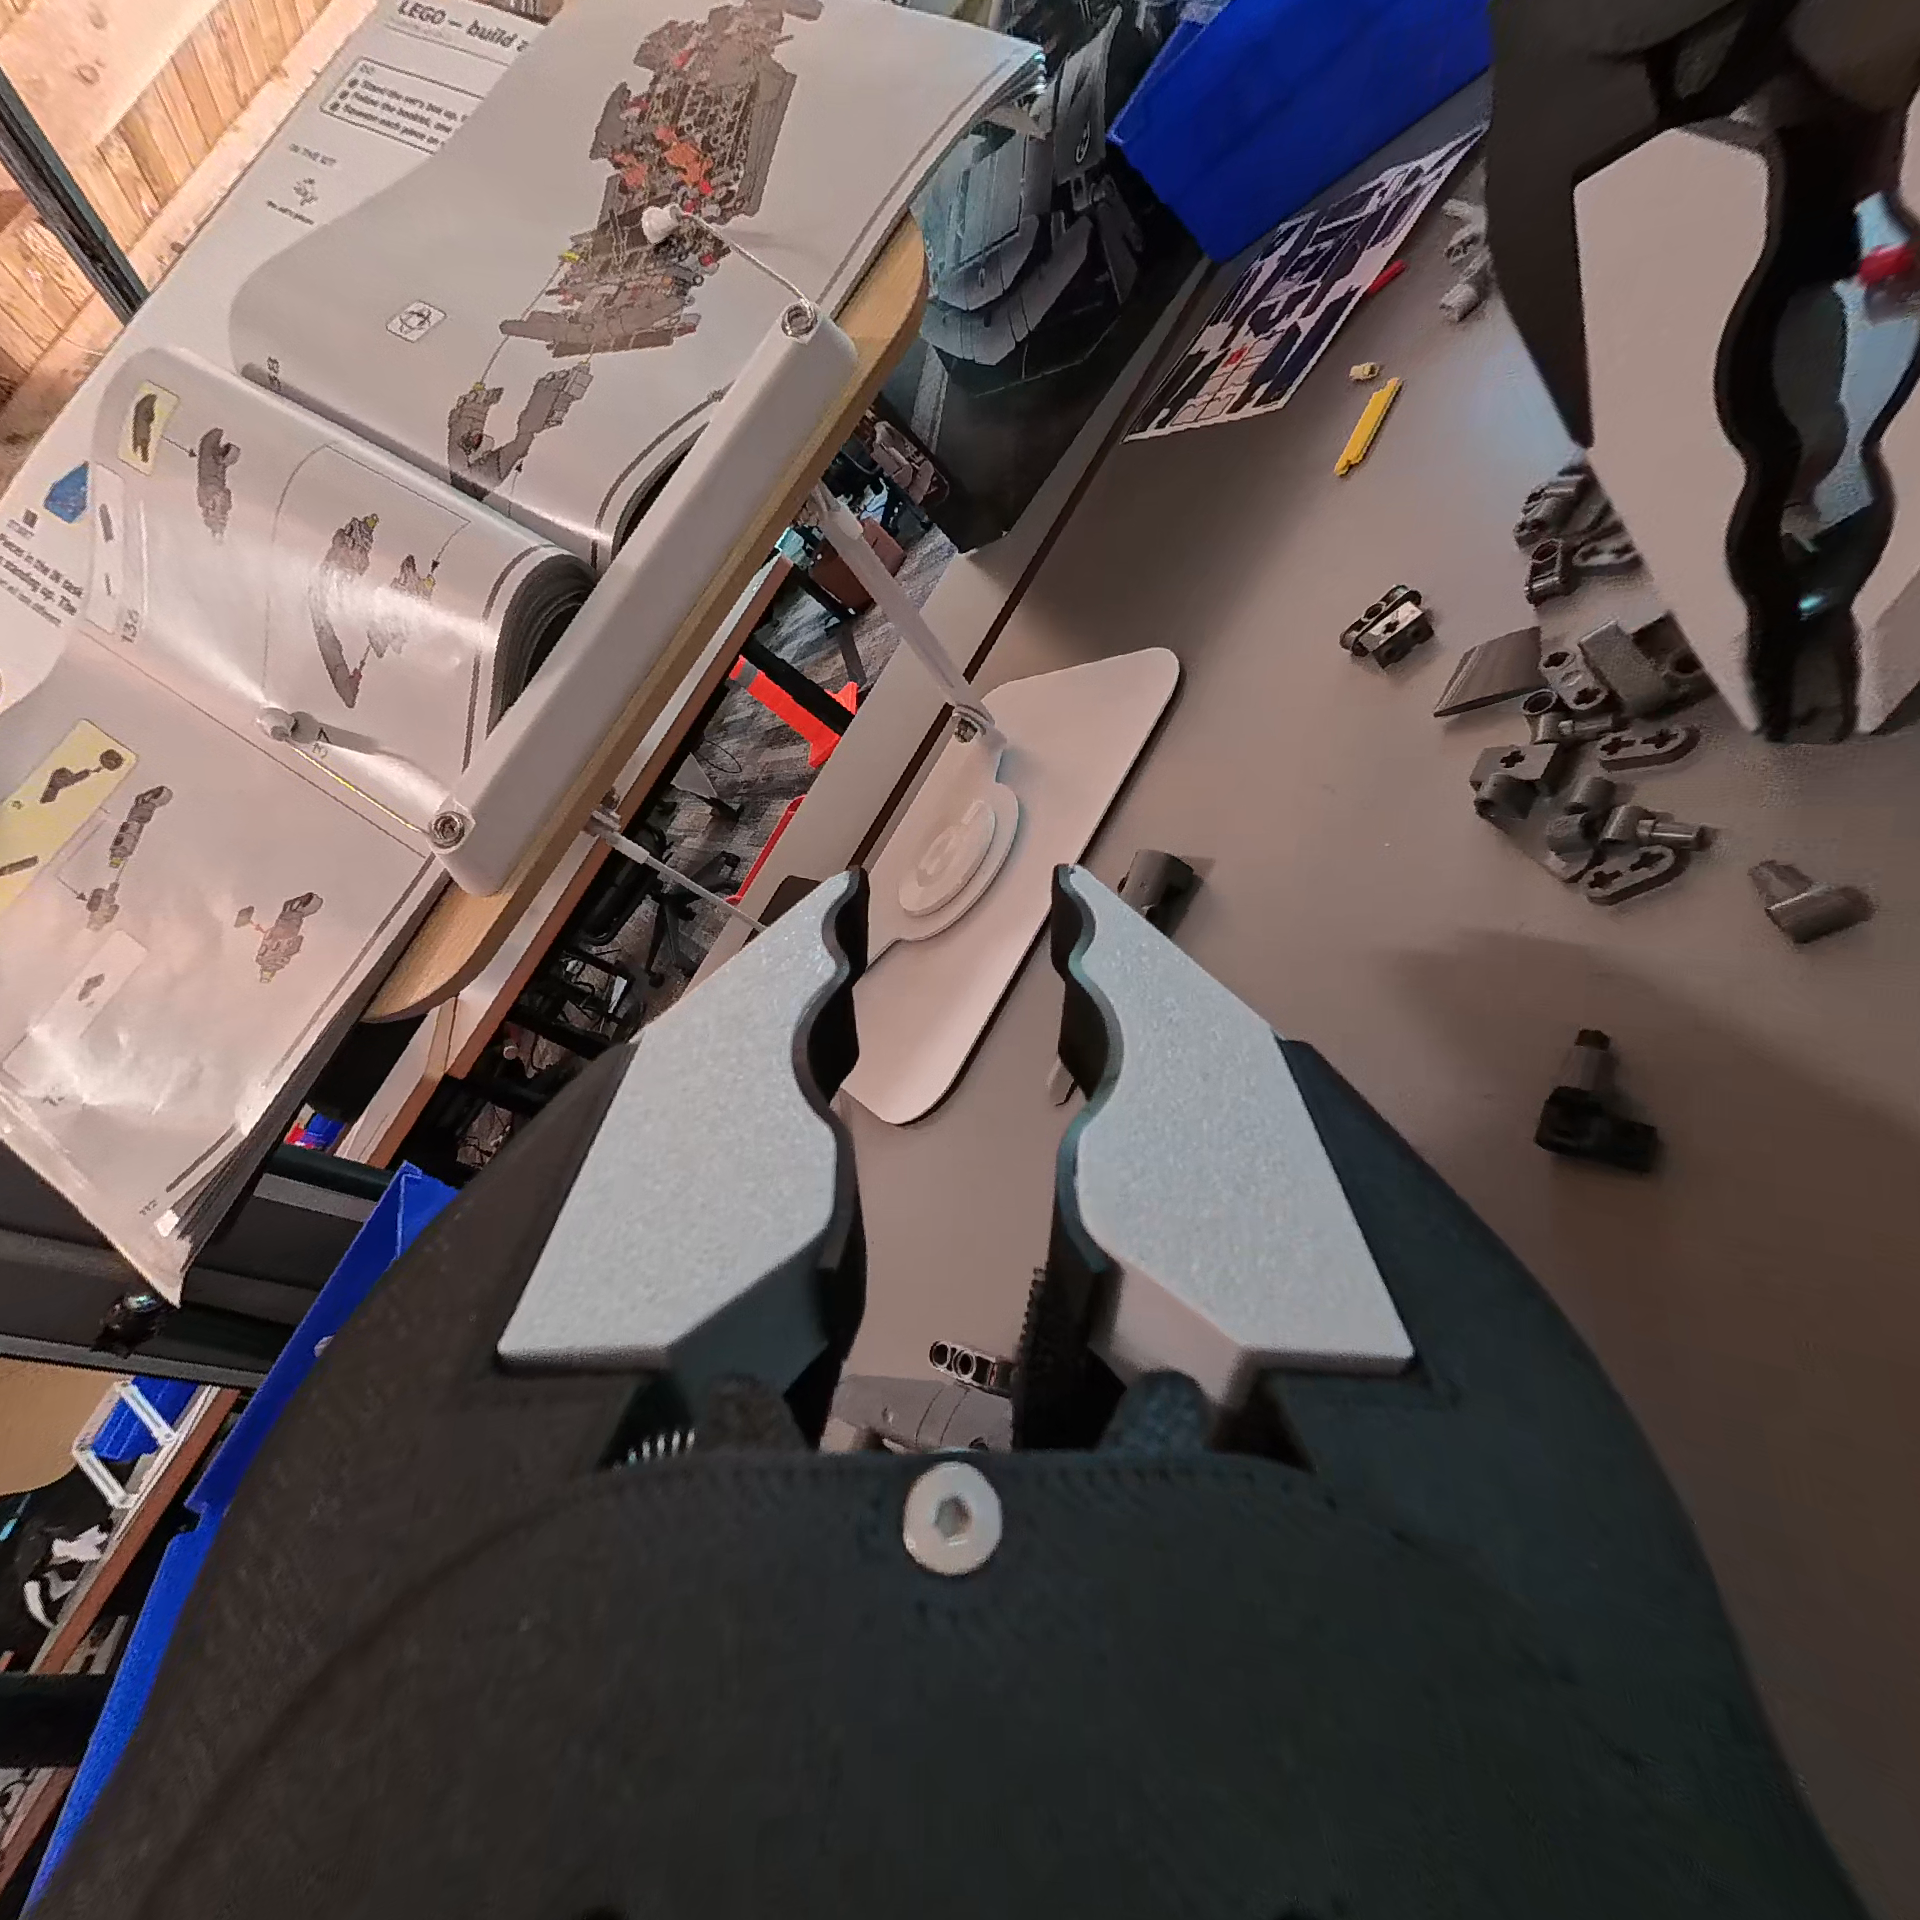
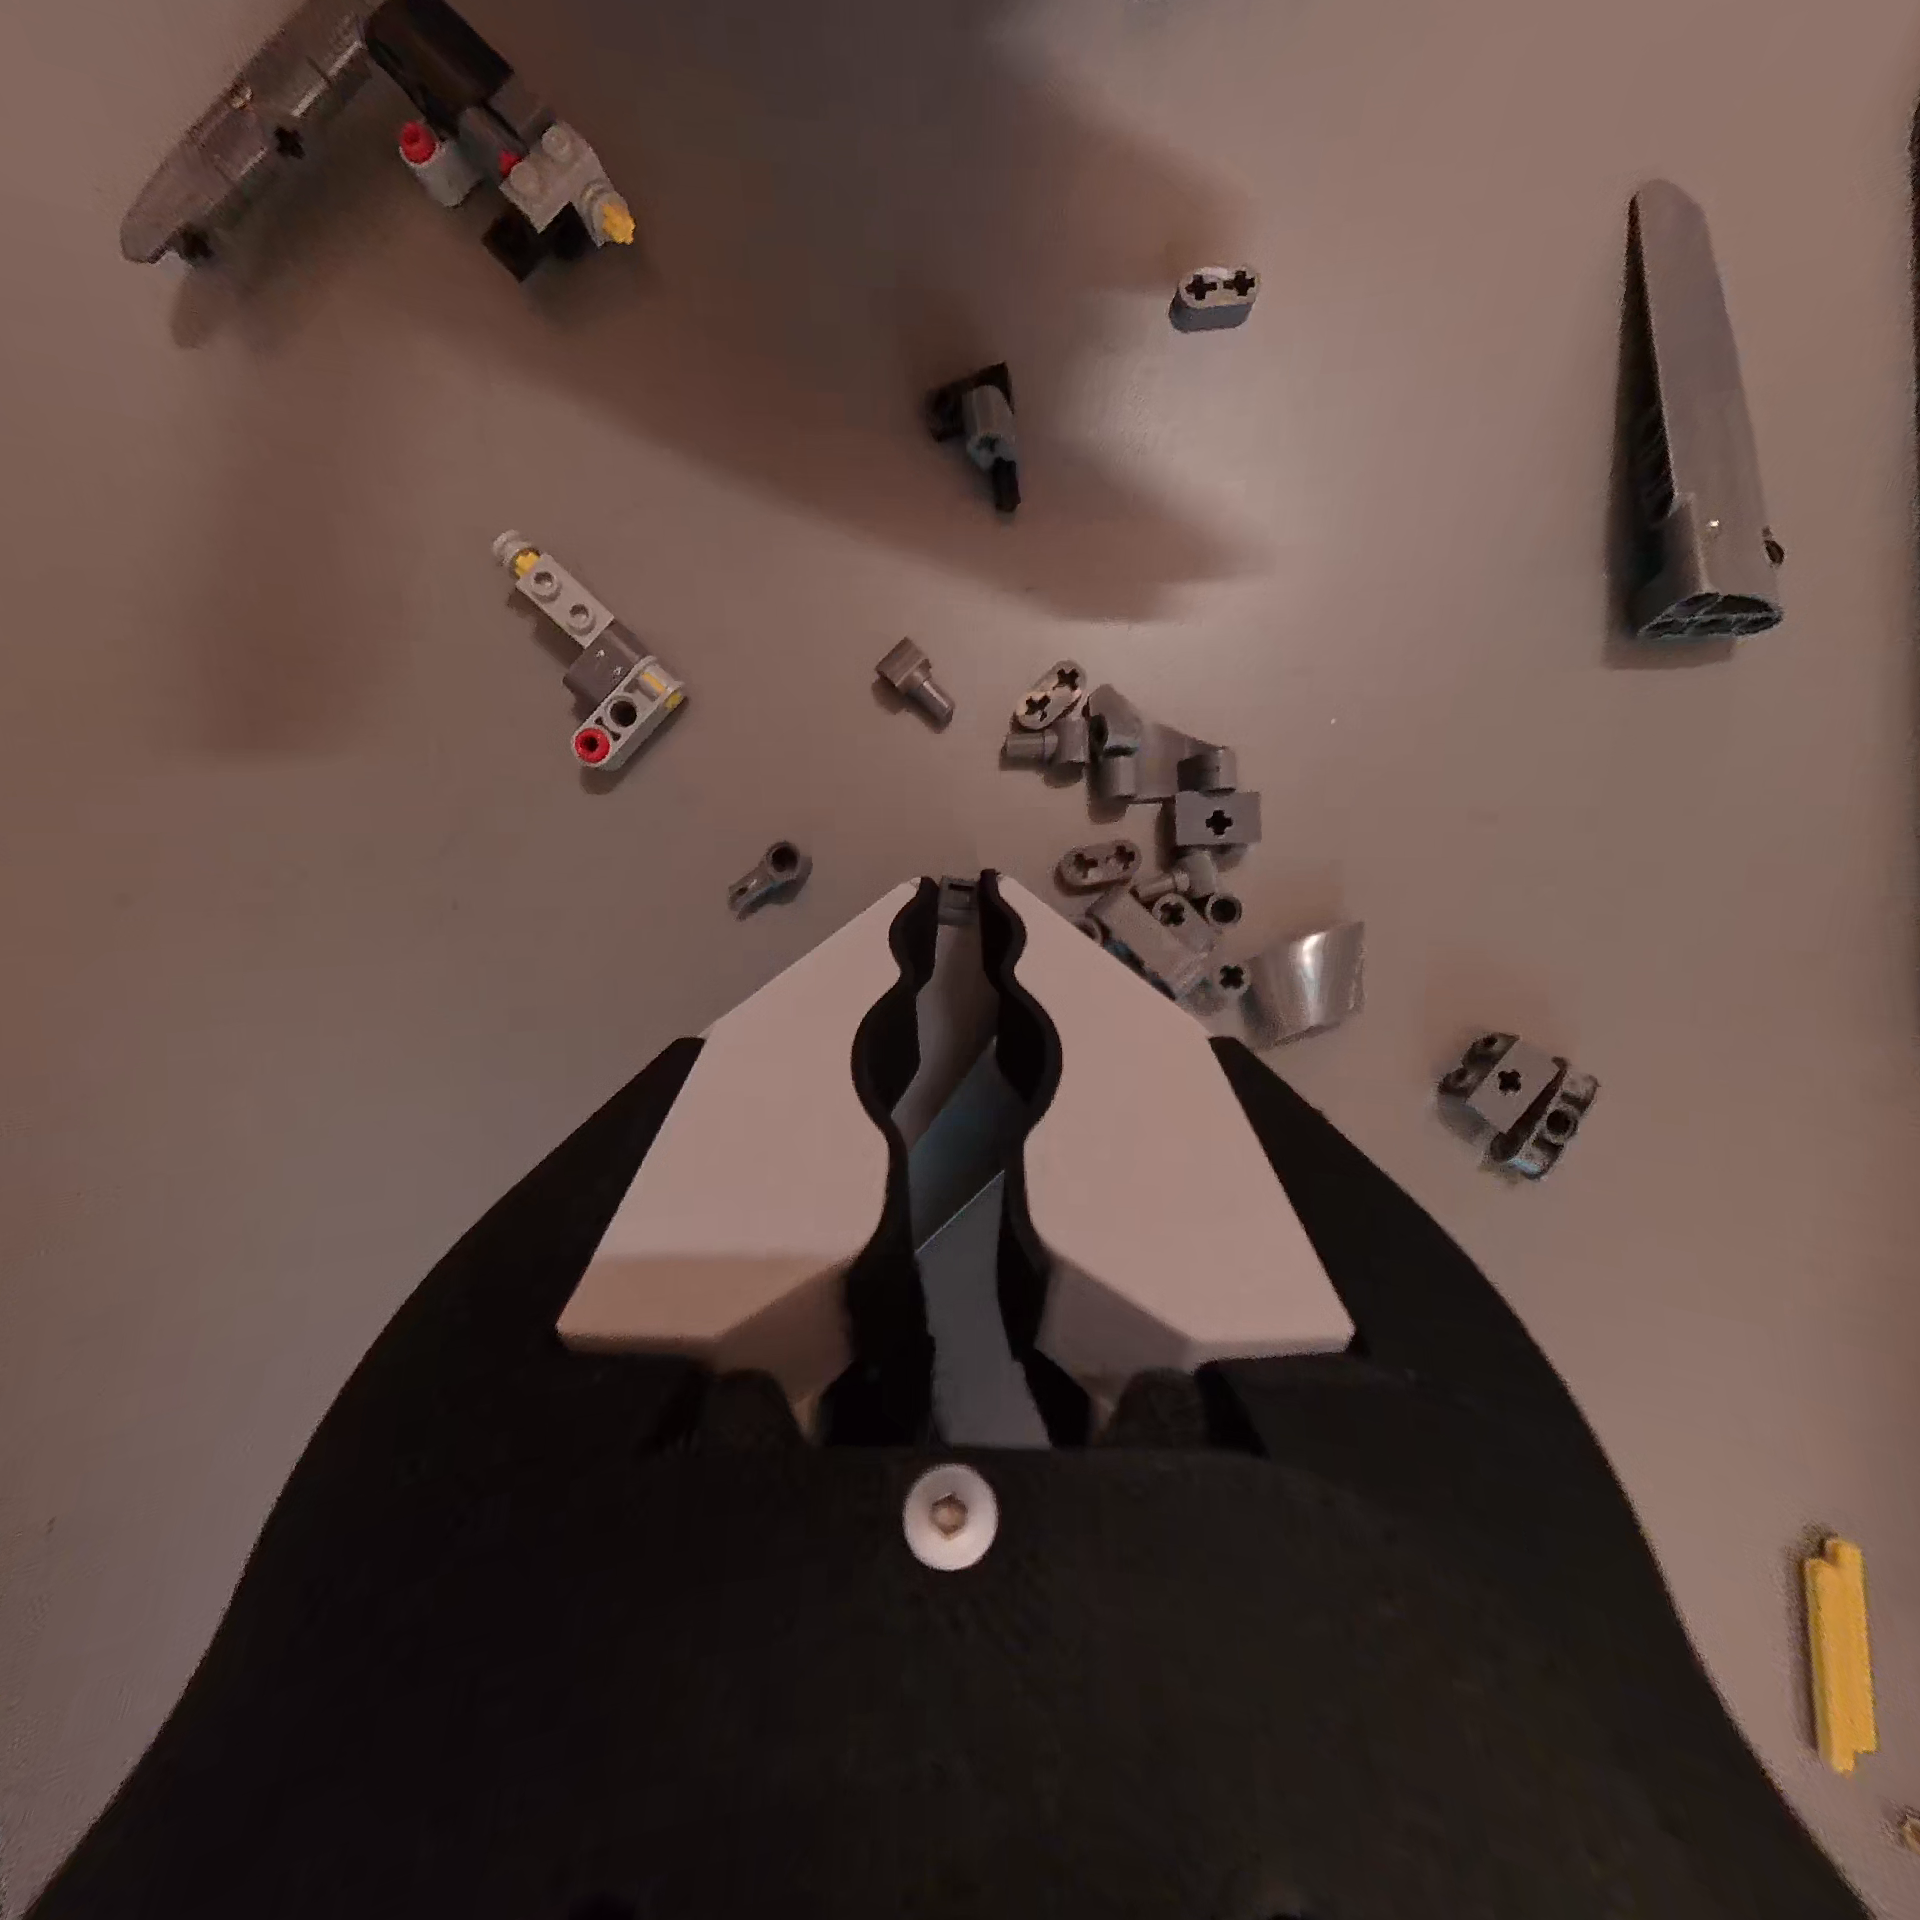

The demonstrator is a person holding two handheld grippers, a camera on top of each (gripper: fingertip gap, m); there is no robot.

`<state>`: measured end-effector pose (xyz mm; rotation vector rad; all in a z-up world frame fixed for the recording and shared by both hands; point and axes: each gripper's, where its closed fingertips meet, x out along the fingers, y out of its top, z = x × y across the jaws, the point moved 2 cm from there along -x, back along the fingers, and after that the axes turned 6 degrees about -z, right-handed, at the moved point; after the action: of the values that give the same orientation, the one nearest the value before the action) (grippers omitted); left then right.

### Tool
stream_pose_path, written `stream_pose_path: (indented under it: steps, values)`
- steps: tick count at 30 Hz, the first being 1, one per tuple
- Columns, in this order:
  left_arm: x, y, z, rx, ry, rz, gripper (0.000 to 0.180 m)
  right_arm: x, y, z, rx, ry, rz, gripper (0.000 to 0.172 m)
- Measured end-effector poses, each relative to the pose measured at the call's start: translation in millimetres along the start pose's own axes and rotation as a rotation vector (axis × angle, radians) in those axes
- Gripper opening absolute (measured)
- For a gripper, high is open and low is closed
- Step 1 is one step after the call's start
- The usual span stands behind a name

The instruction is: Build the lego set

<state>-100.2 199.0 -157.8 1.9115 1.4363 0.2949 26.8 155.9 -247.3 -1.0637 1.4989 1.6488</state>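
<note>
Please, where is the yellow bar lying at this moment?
In the right wrist view the yellow bar lies on the table at the lower right edge, apart from the grey pile.

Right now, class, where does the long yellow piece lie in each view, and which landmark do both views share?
Left wrist view: the long yellow piece lies upper right on the table, just below the dark sticker sheet.
Right wrist view: it lies at the lower right edge.
Shared landmark: the pile of grey pieces.
</note>
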Motion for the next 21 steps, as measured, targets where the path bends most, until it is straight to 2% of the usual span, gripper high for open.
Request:
stream_pose_path:
  steps: [12, 21]
  values:
    - [2, 0, 3, 0.004, -0.009, -0.005, 0.034, -21, -25, -21, 0.027, -0.032, 0.032, 0.005]
    - [2, 0, 4, 0.005, -0.01, -0.005, 0.033, -26, -17, -57, -0.023, -0.018, 0.046, 0.005]
